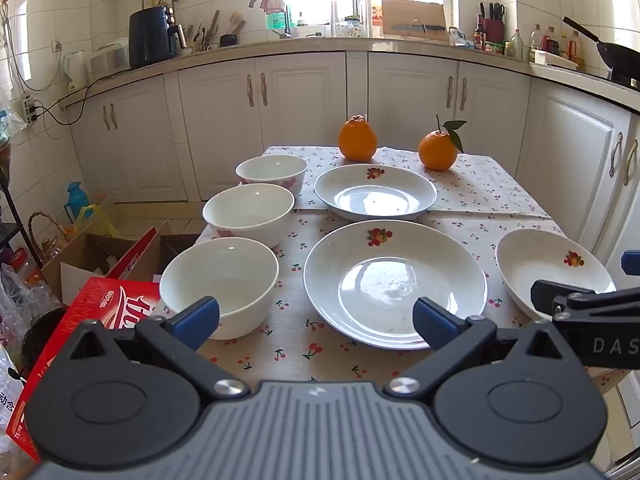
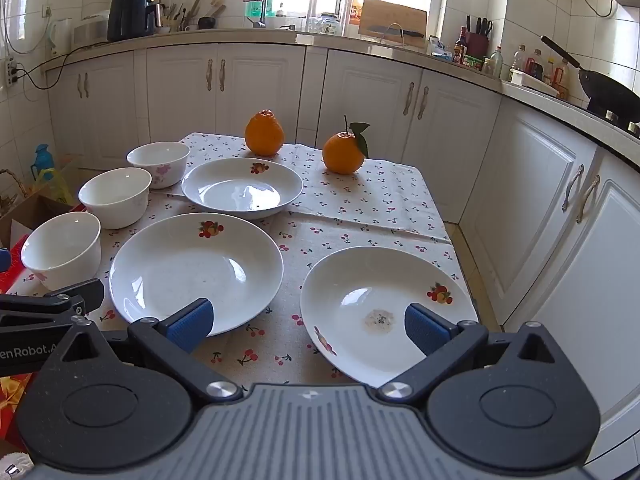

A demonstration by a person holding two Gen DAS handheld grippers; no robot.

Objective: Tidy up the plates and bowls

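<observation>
Three white bowls line the table's left side: near bowl (image 1: 219, 280) (image 2: 64, 249), middle bowl (image 1: 249, 212) (image 2: 115, 196), far bowl (image 1: 272, 172) (image 2: 159, 162). Three white plates with fruit prints lie on the cherry cloth: centre plate (image 1: 394, 280) (image 2: 196, 270), far plate (image 1: 375, 191) (image 2: 242, 186), right plate (image 1: 554, 268) (image 2: 386, 312). My left gripper (image 1: 316, 322) hangs open above the table's near edge, between the near bowl and the centre plate. My right gripper (image 2: 308, 322) is open too, between the centre and right plates. Neither holds anything.
Two oranges (image 1: 357, 139) (image 1: 437, 150) stand at the table's far edge. White kitchen cabinets (image 1: 260, 96) run behind and to the right. Left of the table are a red carton (image 1: 96, 320) and open cardboard boxes (image 1: 92, 252) on the floor.
</observation>
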